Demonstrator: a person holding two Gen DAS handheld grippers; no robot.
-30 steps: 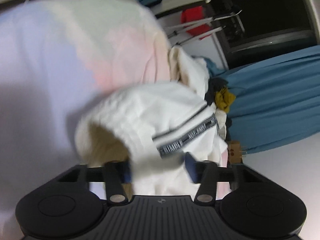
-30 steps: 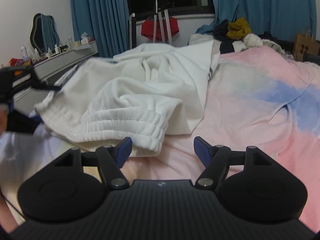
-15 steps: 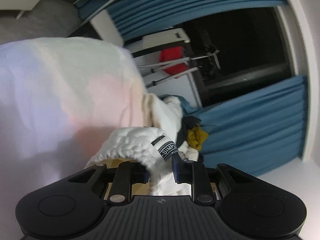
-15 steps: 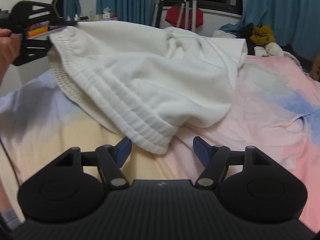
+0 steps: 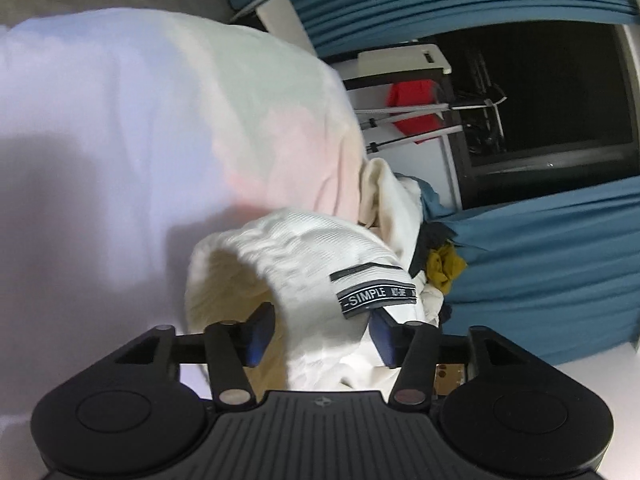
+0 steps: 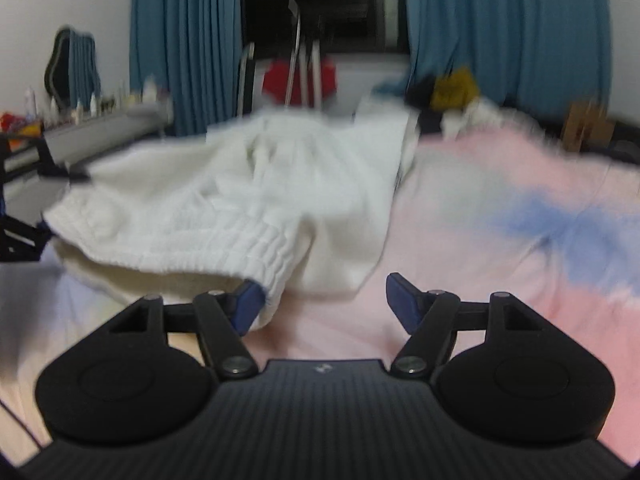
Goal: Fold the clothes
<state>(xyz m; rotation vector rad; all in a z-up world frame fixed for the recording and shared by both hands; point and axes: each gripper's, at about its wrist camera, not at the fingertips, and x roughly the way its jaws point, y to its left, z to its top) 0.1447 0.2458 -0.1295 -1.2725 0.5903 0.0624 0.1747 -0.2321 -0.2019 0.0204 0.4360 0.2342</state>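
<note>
White garment (image 6: 224, 200) blurred; left tongs (image 5: 318, 334) spread around its waistband, right tongs (image 6: 325, 302) released.

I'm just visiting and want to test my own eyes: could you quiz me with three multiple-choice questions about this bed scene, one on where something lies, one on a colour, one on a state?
1. Where does the white garment lie?
A. on the pastel bed cover
B. on the floor
C. on a chair

2. What colour are the curtains?
A. red
B. blue
C. grey

3. How are the right gripper jaws?
A. clamped on cloth
B. open
C. out of view

Answers: 1 A, it spreads over the pink and blue cover. 2 B, blue folds flank the dark window. 3 B, a wide gap shows between the jaws, which clamp nothing.
</note>
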